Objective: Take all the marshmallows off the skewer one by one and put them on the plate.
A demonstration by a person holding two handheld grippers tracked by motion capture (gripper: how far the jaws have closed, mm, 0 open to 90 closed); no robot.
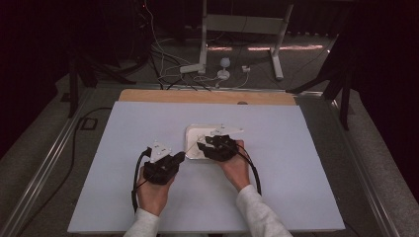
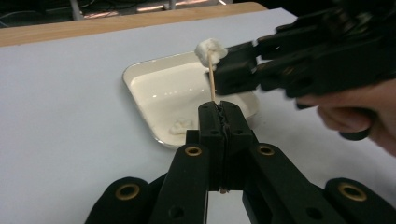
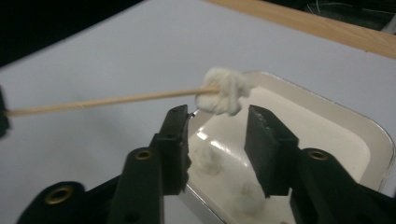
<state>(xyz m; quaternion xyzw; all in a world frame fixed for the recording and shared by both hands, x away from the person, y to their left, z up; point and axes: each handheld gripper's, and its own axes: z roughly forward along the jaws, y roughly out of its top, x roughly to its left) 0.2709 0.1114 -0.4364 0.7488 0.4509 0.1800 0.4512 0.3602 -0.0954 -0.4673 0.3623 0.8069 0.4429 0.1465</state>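
In the right gripper view the skewer (image 3: 107, 100) runs off the left edge, and the tray (image 3: 327, 135) is cut by the right and bottom edges. In the high view the skewer is too thin to make out, and the right gripper (image 1: 213, 144) hides part of the tray (image 1: 193, 134). The soft lumps (image 3: 208, 161) in the tray are too blurred to identify.

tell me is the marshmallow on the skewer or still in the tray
On the skewer: the marshmallow sits speared at its tip, above the tray, clear of the right gripper.

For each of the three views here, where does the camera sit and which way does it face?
High view: above the person's side, facing forward and down on the table; both hands, grippers.
Left gripper view: along its jaws clamping the skewer; right gripper beyond.
Right gripper view: along its parted jaws toward the marshmallow.
Shared: white tray.
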